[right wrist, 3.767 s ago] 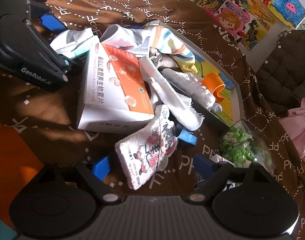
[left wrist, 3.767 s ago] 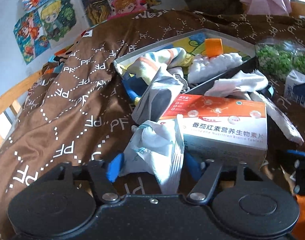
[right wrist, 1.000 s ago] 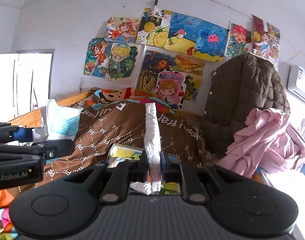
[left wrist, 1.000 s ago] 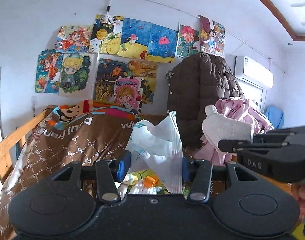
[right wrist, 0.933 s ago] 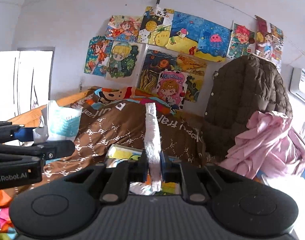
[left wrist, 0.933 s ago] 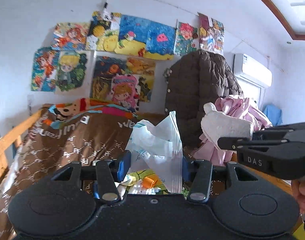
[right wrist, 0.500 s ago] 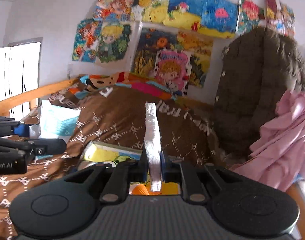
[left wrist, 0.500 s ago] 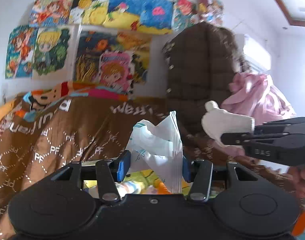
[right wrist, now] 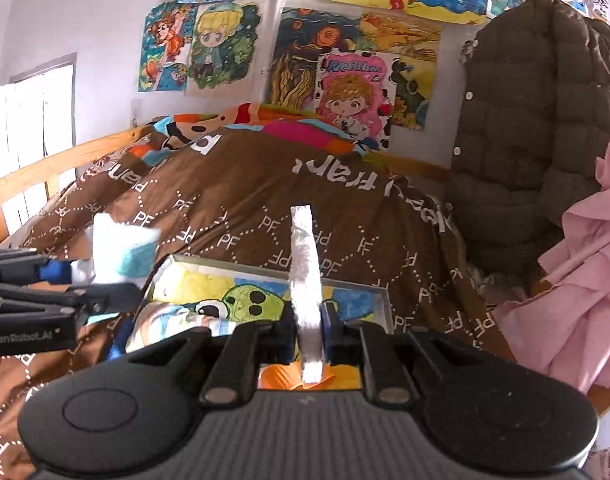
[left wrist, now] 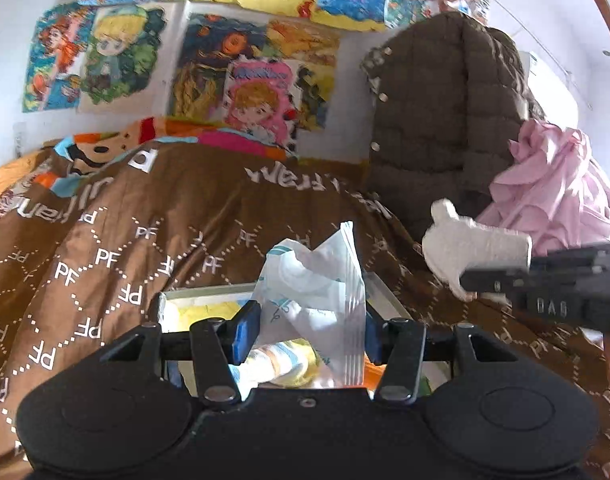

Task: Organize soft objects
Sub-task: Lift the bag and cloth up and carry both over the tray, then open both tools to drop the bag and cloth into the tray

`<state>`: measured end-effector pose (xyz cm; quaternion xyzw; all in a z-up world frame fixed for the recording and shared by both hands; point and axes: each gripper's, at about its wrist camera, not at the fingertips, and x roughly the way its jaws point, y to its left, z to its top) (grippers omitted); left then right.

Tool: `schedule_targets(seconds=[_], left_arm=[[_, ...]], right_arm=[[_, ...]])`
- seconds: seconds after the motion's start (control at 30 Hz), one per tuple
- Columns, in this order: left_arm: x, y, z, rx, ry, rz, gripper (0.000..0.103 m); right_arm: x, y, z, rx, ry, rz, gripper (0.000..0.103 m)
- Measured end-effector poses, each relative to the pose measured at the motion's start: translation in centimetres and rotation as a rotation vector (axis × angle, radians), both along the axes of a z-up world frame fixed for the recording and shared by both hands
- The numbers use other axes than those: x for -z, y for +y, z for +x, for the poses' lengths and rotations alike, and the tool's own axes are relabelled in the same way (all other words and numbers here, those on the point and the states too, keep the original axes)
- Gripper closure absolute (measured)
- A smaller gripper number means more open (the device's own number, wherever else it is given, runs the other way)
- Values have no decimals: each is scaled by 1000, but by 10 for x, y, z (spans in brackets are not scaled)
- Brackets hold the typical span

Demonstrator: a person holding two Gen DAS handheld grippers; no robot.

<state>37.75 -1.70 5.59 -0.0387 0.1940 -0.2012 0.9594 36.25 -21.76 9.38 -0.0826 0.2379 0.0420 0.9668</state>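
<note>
I've got both tools up over the bed, each loaded. My left gripper (left wrist: 307,334) has its jaws clamped on the white plastic pouch (left wrist: 319,292), which stands up crumpled between the blue pads. It looks feather-light and crinkly, and I'd guess slick too, so the broad pinch across its lower body seems the right hold; a corner grip could let it slither out.

My right gripper (right wrist: 308,336) has its jaws squeezed nearly together on the white cloth (right wrist: 305,280), seen edge-on as a thin upright strip. From the left wrist view the same cloth (left wrist: 471,246) pokes out sideways, floppy and thick like towelling. Soft, no weight to speak of, nothing to break. It'll droop wherever it isn't held, so mid-body is where I'd keep hold.

Below both sits the shallow tray (right wrist: 273,270) on the brown quilt (right wrist: 241,196), with a cartoon print on its floor, a striped fabric bundle (right wrist: 173,320) and something orange (right wrist: 301,380) partly hidden behind my jaws. That tray reads as the likely drop spot.
</note>
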Motion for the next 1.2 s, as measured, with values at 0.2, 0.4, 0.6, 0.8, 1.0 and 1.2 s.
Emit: schedule_targets(seconds=[0.2, 0.4, 0.6, 0.8, 1.0, 1.2], left_arm=[[30, -23, 17, -31, 50, 55, 49], [68, -49, 49, -9, 91, 107, 49], [95, -67, 77, 8, 126, 108, 49], [111, -71, 95, 1, 172, 77, 49], [119, -69, 94, -12, 195, 84, 47], [123, -66, 91, -40, 224, 88, 36]], right_arm=[[39, -8, 13, 8, -36, 48, 89], [88, -32, 45, 80, -11, 114, 89], [122, -47, 68, 102, 68, 65, 89], [141, -46, 81, 122, 117, 32, 89], [148, -40, 86, 100, 143, 47, 89], [146, -34, 83, 70, 145, 52, 79]])
